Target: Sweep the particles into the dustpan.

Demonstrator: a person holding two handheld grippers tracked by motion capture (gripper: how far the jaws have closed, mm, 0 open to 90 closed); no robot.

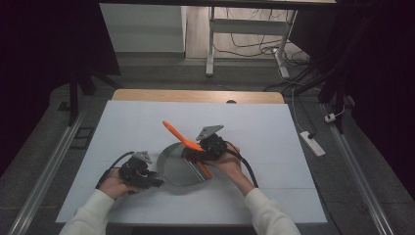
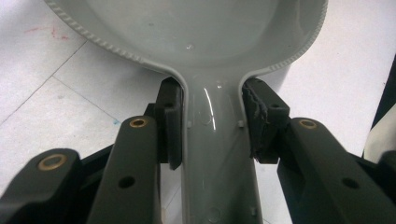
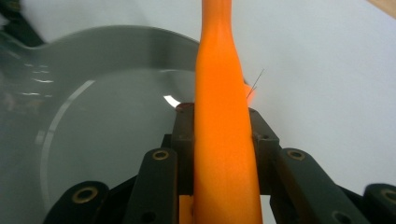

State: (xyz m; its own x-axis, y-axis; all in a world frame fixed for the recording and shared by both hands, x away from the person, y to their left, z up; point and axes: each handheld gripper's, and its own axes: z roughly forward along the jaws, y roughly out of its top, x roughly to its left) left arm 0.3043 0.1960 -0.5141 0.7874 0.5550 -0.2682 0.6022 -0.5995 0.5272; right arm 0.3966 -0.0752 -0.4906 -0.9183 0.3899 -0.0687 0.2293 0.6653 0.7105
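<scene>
A grey pan [image 1: 177, 165] sits on the white table [image 1: 274, 127], just in front of the person. My left gripper [image 1: 154, 181] is shut on the pan's handle [image 2: 212, 140] from the left front; in the left gripper view both pads press its sides just below the bowl [image 2: 196, 28]. My right gripper [image 1: 192, 152] is shut on an orange utensil [image 1: 182, 138] over the pan's right rim. The utensil's long end points up and to the back left. In the right gripper view the orange utensil [image 3: 219, 116] runs straight out between the jaws, above the pan [image 3: 107, 93].
The table's wooden back edge [image 1: 195, 95] shows beyond the white surface. A white power strip [image 1: 313, 143] lies on the floor at the right, with cables behind it. The legs of another desk [image 1: 210, 44] stand farther back.
</scene>
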